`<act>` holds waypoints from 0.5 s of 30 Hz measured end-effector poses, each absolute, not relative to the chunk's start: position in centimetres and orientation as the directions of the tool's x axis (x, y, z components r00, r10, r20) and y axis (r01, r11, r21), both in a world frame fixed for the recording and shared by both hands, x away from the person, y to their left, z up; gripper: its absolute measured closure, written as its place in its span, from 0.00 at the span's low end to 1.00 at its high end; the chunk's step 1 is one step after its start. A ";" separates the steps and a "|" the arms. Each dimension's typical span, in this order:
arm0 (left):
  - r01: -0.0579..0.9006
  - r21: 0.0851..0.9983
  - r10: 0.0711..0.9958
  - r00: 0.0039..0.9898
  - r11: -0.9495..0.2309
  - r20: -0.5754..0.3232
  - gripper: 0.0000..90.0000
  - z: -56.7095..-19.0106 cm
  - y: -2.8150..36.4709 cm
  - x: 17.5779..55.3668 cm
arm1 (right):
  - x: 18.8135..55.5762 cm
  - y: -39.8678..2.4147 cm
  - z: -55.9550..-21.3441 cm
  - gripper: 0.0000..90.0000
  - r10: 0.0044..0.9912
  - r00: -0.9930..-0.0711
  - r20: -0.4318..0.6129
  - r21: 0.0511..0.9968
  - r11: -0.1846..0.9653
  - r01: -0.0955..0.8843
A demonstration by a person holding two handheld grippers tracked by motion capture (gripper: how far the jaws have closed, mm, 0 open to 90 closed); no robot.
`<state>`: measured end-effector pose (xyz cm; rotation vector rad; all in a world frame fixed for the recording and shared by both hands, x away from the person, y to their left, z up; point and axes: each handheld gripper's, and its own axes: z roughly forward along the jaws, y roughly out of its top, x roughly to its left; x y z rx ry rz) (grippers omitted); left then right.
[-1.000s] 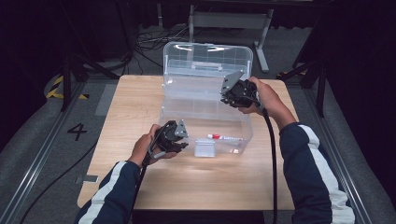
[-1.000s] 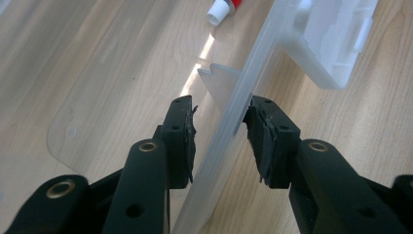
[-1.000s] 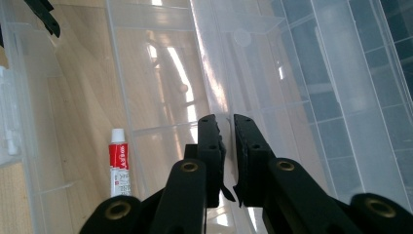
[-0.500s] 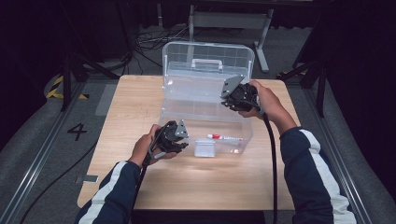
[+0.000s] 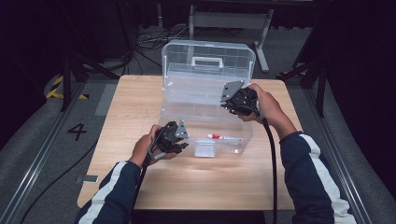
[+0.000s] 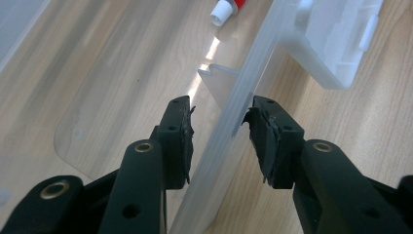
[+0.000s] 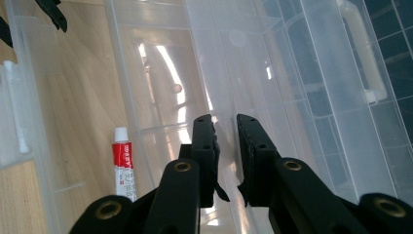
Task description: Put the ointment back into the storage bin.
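My left gripper (image 6: 219,131) straddling clear box (image 5: 205,100) front wall unclenched, my right gripper (image 7: 226,141) nearly closed, gripping nothing, red tube (image 7: 124,168) inside

clear plastic storage box (image 5: 201,105) on worktop centre, lid (image 5: 208,58) raised upright at far side, white handle (image 5: 204,62) on it. latch (image 5: 204,149) hangs at near wall. red-white tube (image 5: 224,137) lies flat inside, by near wall, cap pointing left.
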<state>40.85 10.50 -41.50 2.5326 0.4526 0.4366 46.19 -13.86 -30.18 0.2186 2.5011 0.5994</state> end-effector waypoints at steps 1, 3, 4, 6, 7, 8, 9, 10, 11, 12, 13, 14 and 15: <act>0.228 0.547 0.398 0.892 -0.806 0.215 0.67 -41.5 10.5 40.8 | 46.1 -13.9 -30.2 0.88 0.276 -0.833 -0.479 0.463 0.886 0.028; 0.228 0.547 0.399 0.891 -0.805 0.216 0.67 -41.5 10.5 40.8 | 46.1 -14.0 -30.2 0.88 0.278 -0.838 -0.470 0.470 0.882 0.029; 0.228 0.547 0.399 0.891 -0.805 0.216 0.67 -41.5 10.5 40.8 | 46.1 -14.0 -30.3 0.88 0.280 -0.838 -0.468 0.475 0.880 0.029; 0.225 0.548 0.397 0.891 -0.806 0.218 0.67 -41.5 10.5 40.8 | 46.0 -14.1 -30.3 0.88 0.281 -0.841 -0.462 0.481 0.876 0.029; 0.224 0.548 0.396 0.892 -0.806 0.218 0.67 -41.5 10.5 40.8 | 45.9 -14.2 -30.3 0.88 0.280 -0.842 -0.461 0.481 0.876 0.027; 0.226 0.550 0.395 0.894 -0.804 0.211 0.68 -41.5 10.5 40.8 | 45.8 -14.2 -30.4 0.88 0.281 -0.845 -0.455 0.484 0.875 0.031; 0.227 0.552 0.395 0.896 -0.802 0.205 0.68 -41.5 10.6 40.9 | 45.8 -14.2 -30.4 0.88 0.283 -0.844 -0.455 0.485 0.874 0.032; 0.229 0.553 0.396 0.895 -0.801 0.204 0.69 -41.5 10.6 40.9 | 45.7 -14.3 -30.4 0.88 0.281 -0.844 -0.456 0.484 0.875 0.030; 0.228 0.553 0.395 0.896 -0.801 0.203 0.69 -41.5 10.6 40.9 | 45.8 -14.3 -30.4 0.87 0.281 -0.845 -0.455 0.486 0.873 0.028; 0.229 0.552 0.395 0.896 -0.802 0.202 0.69 -41.5 10.6 40.9 | 45.7 -14.4 -30.5 0.87 0.282 -0.845 -0.455 0.491 0.871 0.027; 0.229 0.555 0.394 0.898 -0.800 0.198 0.69 -41.5 10.6 40.9 | 45.7 -14.4 -30.5 0.87 0.285 -0.845 -0.453 0.494 0.869 0.028; 0.229 0.557 0.394 0.899 -0.798 0.194 0.70 -41.5 10.6 40.8 | 45.7 -14.4 -30.5 0.87 0.289 -0.844 -0.453 0.497 0.867 0.031; 0.229 0.559 0.395 0.898 -0.797 0.196 0.70 -41.5 10.6 40.7 | 45.7 -14.5 -30.5 0.87 0.286 -0.844 -0.453 0.496 0.868 0.028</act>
